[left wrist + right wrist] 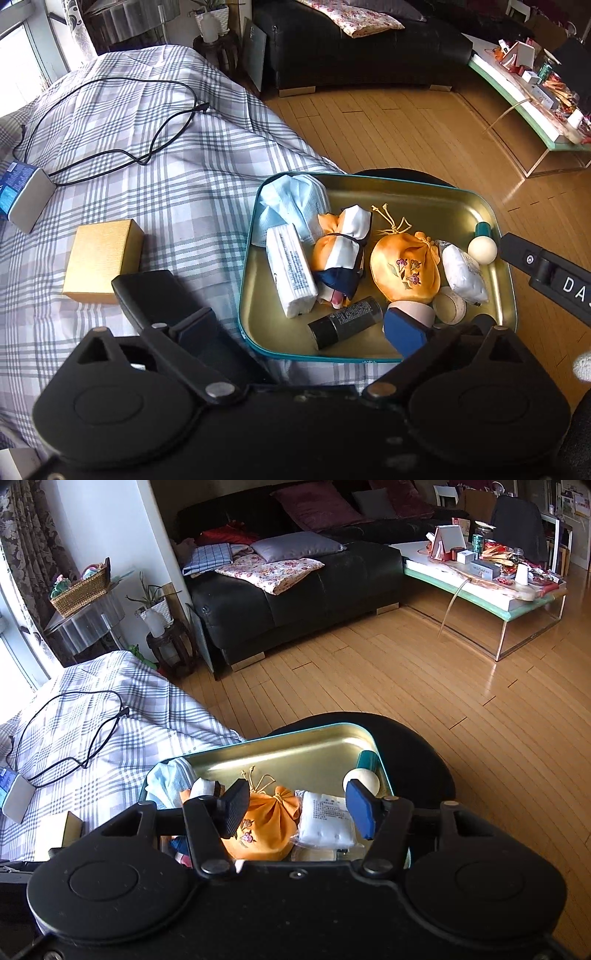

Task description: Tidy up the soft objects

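Hovering wide open over teal tin tray (280, 738): right gripper (299, 808), straddling orange drawstring pouch (267, 830); left gripper (273, 314) also spread, empty.

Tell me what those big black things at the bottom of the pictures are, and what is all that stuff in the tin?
Those are two grabbers, like big tongs, that a person holds, one per hand. Each carries a camera looking along its two fingers, so you get one picture from each. The left gripper and the right gripper are both open and hold nothing. The tray sits by a checked bedspread. In it lie an orange pouch, a blue face mask, a tissue pack, a rolled scarf, a white packet and a white ball.
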{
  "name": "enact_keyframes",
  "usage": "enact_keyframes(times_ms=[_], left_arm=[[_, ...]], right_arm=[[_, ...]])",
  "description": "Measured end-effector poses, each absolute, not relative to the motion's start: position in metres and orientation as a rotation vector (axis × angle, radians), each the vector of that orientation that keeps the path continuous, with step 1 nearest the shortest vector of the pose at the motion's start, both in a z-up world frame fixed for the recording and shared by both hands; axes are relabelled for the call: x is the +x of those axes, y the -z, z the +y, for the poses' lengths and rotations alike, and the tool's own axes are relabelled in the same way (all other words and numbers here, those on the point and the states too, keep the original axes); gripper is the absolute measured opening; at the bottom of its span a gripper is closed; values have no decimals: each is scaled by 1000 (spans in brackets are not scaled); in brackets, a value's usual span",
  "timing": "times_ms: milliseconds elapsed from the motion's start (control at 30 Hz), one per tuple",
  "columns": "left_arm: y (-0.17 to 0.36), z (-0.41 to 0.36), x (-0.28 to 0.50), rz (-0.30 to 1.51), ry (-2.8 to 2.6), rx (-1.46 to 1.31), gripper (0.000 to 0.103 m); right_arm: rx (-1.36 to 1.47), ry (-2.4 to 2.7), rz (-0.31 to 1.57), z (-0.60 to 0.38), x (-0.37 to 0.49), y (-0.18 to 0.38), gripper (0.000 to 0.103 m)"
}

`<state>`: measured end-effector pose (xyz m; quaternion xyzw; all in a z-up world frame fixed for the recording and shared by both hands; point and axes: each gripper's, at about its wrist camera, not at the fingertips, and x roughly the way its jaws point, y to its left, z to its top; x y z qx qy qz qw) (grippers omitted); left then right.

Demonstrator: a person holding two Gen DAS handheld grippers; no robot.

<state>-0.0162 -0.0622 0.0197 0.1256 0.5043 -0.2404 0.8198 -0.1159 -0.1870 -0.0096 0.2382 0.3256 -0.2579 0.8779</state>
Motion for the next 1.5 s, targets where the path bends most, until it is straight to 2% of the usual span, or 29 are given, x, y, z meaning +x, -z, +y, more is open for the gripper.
enact_keyframes(times_ms=[267, 933, 1500], left_arm=[[-26, -39, -26, 1051, 471, 236, 102], [-41, 27, -32, 983, 340, 157, 102], [-48, 41, -45, 981, 358, 140, 102]], right_arm=[[466, 530, 689, -162, -121, 5, 56], [359, 550, 763, -119, -117, -6, 56], [302, 551, 791, -98, -115, -14, 56]])
